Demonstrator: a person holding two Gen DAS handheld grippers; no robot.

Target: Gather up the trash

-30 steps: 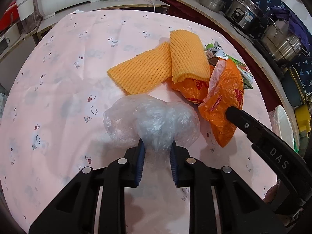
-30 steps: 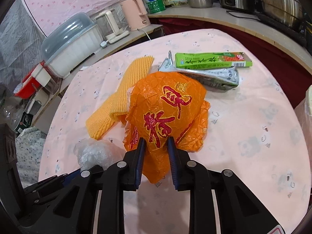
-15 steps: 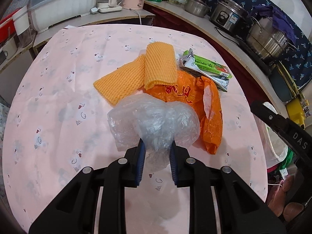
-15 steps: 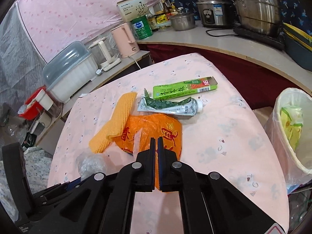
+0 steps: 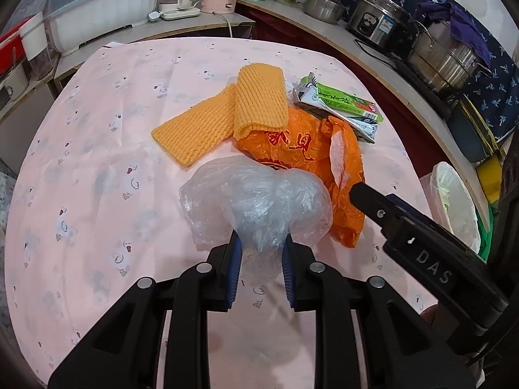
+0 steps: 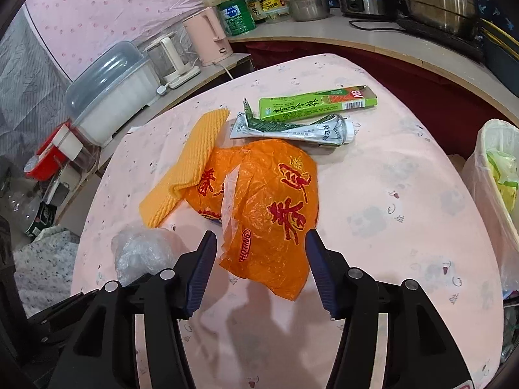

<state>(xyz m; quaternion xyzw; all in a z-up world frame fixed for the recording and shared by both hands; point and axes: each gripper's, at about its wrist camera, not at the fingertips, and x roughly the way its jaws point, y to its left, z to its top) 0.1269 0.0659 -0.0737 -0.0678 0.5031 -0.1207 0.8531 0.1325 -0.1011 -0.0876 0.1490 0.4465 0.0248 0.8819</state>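
Pinching a crumpled clear plastic bag (image 5: pixel 256 204) between the left gripper (image 5: pixel 261 259) pads, above the pink patterned tablecloth (image 5: pixel 97 168). Spreading the right gripper (image 6: pixel 261 265) jaws over a crinkled orange plastic bag with red print (image 6: pixel 269 207), untouched, lying mid-table beside a folded orange foam net (image 6: pixel 191 159), near the lined white bin (image 6: pixel 486 175) off the right edge.

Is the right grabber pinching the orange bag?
No, the right gripper has its jaws opening wide, and the orange bag lies loose on the table between them.
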